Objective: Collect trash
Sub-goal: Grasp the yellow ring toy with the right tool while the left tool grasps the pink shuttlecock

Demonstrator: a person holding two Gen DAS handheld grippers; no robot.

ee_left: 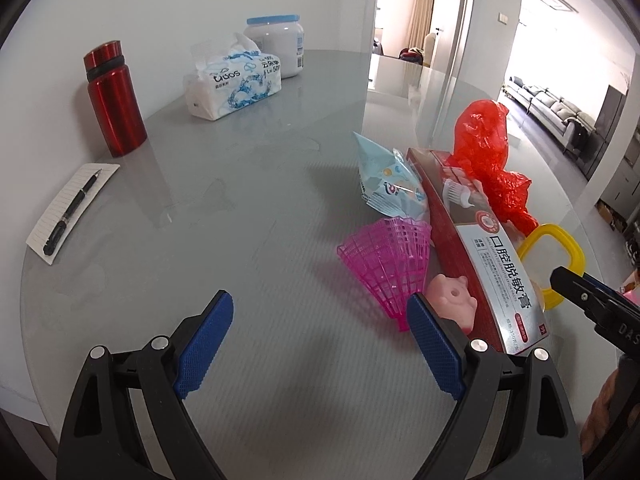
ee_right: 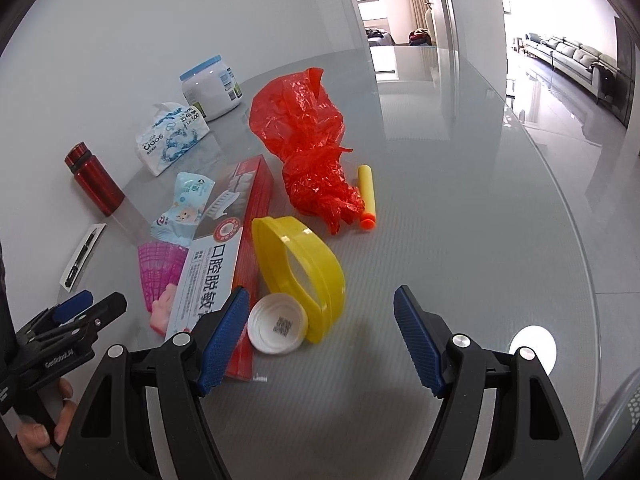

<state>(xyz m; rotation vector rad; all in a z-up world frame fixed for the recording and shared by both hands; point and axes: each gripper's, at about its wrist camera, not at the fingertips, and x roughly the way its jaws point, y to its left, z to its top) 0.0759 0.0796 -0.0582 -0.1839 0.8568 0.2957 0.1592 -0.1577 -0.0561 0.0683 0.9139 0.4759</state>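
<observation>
A pile of trash lies on the grey glass table [ee_left: 260, 208]: a red toothpaste box [ee_left: 476, 248] [ee_right: 224, 256], a crumpled red plastic bag [ee_left: 488, 152] [ee_right: 312, 148], a light-blue snack wrapper [ee_left: 392, 180] [ee_right: 188, 204], a pink plastic mesh piece [ee_left: 388, 264] [ee_right: 160, 268], a pink rubber piece [ee_left: 452, 300], a yellow ring [ee_left: 556, 256] [ee_right: 304, 268], a white cap [ee_right: 276, 328] and a yellow foam dart [ee_right: 366, 194]. My left gripper [ee_left: 320, 344] is open and empty, just left of the pile. My right gripper [ee_right: 320, 340] is open and empty, near the cap and ring.
A red flask [ee_left: 114, 100] [ee_right: 94, 184], a tissue pack [ee_left: 232, 80] [ee_right: 170, 138] and a white jar with a blue lid [ee_left: 278, 42] [ee_right: 212, 88] stand near the wall. A notepad with a pen [ee_left: 72, 208] lies at the left edge. The table edge curves at the right.
</observation>
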